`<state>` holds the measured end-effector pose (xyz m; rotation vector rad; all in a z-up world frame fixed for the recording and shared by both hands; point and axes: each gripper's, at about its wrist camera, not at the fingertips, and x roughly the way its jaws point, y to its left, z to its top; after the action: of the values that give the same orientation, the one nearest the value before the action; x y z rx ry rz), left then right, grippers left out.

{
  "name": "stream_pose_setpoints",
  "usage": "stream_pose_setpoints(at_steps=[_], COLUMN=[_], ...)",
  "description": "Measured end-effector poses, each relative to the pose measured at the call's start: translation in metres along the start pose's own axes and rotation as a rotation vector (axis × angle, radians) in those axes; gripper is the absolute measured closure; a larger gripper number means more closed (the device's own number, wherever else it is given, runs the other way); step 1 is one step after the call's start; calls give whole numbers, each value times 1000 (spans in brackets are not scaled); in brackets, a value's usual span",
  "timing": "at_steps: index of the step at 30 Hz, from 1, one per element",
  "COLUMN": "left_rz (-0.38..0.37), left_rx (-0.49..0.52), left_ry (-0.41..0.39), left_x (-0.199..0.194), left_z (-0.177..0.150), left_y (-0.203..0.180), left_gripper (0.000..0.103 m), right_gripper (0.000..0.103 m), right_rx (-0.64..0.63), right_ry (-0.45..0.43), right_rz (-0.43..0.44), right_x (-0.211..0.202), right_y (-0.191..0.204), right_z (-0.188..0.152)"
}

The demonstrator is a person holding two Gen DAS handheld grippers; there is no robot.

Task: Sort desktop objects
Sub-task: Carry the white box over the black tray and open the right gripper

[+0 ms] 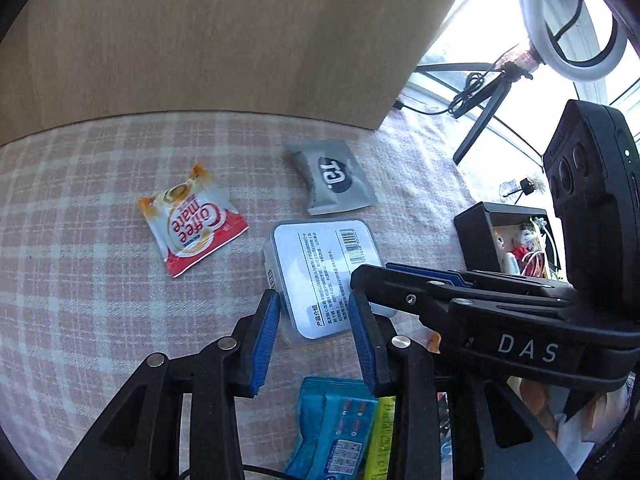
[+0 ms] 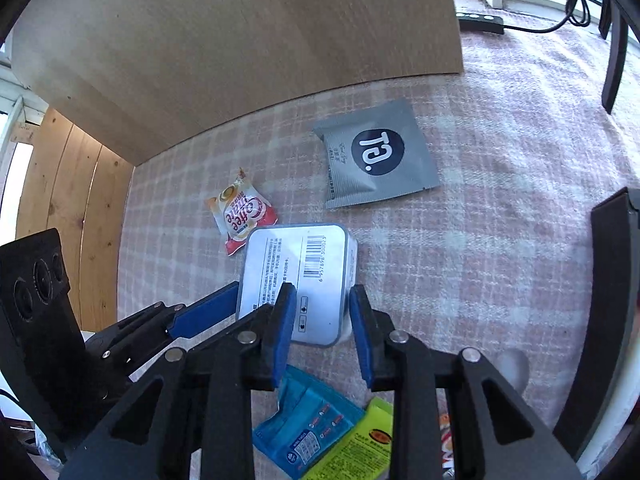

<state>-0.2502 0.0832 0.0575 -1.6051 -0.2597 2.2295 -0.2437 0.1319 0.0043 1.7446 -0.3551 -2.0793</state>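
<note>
A clear plastic box with a white barcode label point(image 1: 324, 276) point(image 2: 298, 280) lies on the checked cloth. My left gripper point(image 1: 314, 334) is open, its blue pads on either side of the box's near corner, just above it. My right gripper point(image 2: 322, 330) is open too, its pads around the box's near right edge; it shows in the left wrist view point(image 1: 420, 280) reaching in from the right. A Coffee mate sachet point(image 1: 192, 220) point(image 2: 242, 212) lies left of the box. A grey sachet point(image 1: 334, 176) point(image 2: 376, 156) lies behind it.
A blue packet point(image 1: 332, 428) point(image 2: 308, 428) and a yellow-green packet point(image 1: 382, 440) point(image 2: 360, 444) lie near me. A wooden board point(image 1: 220, 36) point(image 2: 240, 40) stands behind. A black box of small items point(image 1: 504, 236) sits right. A ring light on a tripod point(image 1: 572, 20) stands far right.
</note>
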Motion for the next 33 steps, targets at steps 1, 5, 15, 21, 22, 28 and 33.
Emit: stream_pose_setpoints(at_steps=[1, 5, 15, 21, 22, 28, 33], left_rz=[-3, -35, -169, -223, -228, -249, -234], left_rx=[14, 62, 183, 259, 268, 285, 268], left_ry=[-5, -20, -3, 43, 48, 84, 62], left_x=[-3, -7, 11, 36, 39, 52, 42], left_z=[1, 9, 26, 28, 27, 30, 36], left_y=[-8, -44, -163, -231, -240, -273, -266], left_gripper=[70, 70, 70, 70, 70, 67, 66], right_gripper=[74, 74, 74, 74, 74, 74, 70], right_rx=[-1, 20, 121, 212, 226, 271, 299], right_ry=[-11, -59, -179, -218, -224, -250, -333], right_rz=[-3, -14, -107, -153, -157, -163, -201], right_x=[-8, -54, -194, -240, -245, -268, -295], right_y=[-4, -33, -143, -199, -207, -238, -248], right_z=[-1, 2, -13, -29, -31, -35, -40])
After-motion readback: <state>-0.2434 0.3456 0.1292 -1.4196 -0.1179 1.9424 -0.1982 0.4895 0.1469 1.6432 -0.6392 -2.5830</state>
